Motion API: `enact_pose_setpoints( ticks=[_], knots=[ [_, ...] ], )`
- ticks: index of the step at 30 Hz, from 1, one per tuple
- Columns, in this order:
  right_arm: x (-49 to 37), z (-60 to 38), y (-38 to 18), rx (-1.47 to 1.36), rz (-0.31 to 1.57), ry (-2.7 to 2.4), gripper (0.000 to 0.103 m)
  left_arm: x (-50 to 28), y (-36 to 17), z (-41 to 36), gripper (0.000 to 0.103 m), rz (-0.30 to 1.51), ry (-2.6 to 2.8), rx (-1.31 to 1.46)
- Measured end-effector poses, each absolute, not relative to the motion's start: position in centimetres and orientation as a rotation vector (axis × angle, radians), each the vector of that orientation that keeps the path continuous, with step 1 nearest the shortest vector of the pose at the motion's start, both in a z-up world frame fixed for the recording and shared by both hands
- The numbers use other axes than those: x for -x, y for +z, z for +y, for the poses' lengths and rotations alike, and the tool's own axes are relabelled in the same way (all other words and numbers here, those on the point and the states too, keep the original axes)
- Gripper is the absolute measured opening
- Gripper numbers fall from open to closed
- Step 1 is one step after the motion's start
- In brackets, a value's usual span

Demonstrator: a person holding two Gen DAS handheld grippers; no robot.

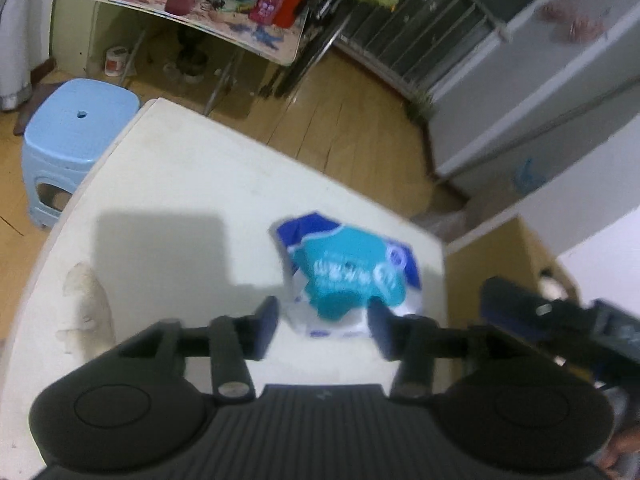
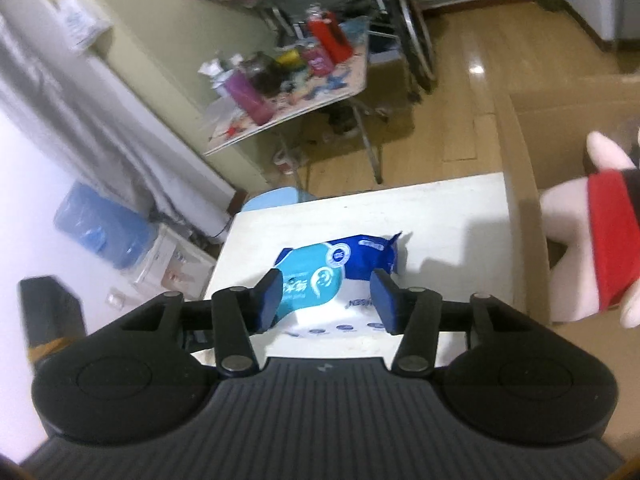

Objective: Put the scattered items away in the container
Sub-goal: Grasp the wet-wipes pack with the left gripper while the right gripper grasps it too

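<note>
Pickup step: my left gripper (image 1: 323,327) and right gripper (image 2: 325,300) both half-open, empty, straddling the crinkly blue-and-teal plastic wipes packet (image 2: 340,264); next I'd close one.

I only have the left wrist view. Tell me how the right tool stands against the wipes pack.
Observer: The right tool is open. It straddles the near end of the wipes pack without pressing it.
Operator: Report what is already in the container.
Observer: The cardboard box beside the table holds a white plush toy with a red part.
Operator: Name what sits on the floor at the left of that view.
Observer: A blue water jug, near the wall.
</note>
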State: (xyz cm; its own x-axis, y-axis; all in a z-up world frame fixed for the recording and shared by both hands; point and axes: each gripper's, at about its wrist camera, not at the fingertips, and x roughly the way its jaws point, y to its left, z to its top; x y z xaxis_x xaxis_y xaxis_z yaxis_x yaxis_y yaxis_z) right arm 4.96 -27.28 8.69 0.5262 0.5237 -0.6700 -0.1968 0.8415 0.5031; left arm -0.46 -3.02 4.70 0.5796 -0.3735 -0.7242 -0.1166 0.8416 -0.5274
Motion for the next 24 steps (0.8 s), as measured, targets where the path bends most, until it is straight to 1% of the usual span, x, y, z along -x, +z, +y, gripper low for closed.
enact_pose_setpoints(
  ticks=[1,3,4,6,9,13,14,15,19,24],
  knots=[
    [-5.2,-27.0,8.4,-0.392,0.925,0.424,0.052,0.3,4.6,-3.0,0.052,0.947,-0.155,0.582],
    [-5.7,-26.8,7.6,-0.404,0.941,0.385,0.061,-0.1,4.2,-2.9,0.052,0.95,-0.144,0.597],
    [-6.0,-26.7,7.1,-0.415,0.956,0.37,0.063,-0.3,4.0,-2.6,0.052,0.944,-0.142,0.616],
    [-6.9,-26.4,6.1,-0.459,1.014,0.35,0.064,-1.0,3.1,-1.7,0.051,0.95,-0.145,0.66],
    [-7.9,-26.3,4.8,-0.535,1.05,0.305,0.064,-1.4,2.2,-1.2,0.049,0.957,-0.144,0.722],
    [-8.1,-25.4,3.4,-0.533,1.059,0.307,0.062,-2.3,0.8,-0.9,0.049,0.958,-0.187,0.77],
    [-8.2,-25.6,3.1,-0.53,1.053,0.311,0.059,-2.4,0.5,-0.9,0.051,0.96,-0.2,0.775],
    [-8.2,-25.4,2.7,-0.519,1.057,0.314,0.052,-2.5,0.0,-0.9,0.053,0.961,-0.21,0.787],
    [-8.0,-25.6,1.6,-0.552,1.051,0.338,0.052,-2.4,-1.6,-0.7,0.052,0.93,-0.206,0.898],
    [-7.8,-25.5,1.8,-0.528,1.054,0.344,0.052,-1.8,-1.2,-2.0,0.051,0.904,-0.195,0.825]
  ],
)
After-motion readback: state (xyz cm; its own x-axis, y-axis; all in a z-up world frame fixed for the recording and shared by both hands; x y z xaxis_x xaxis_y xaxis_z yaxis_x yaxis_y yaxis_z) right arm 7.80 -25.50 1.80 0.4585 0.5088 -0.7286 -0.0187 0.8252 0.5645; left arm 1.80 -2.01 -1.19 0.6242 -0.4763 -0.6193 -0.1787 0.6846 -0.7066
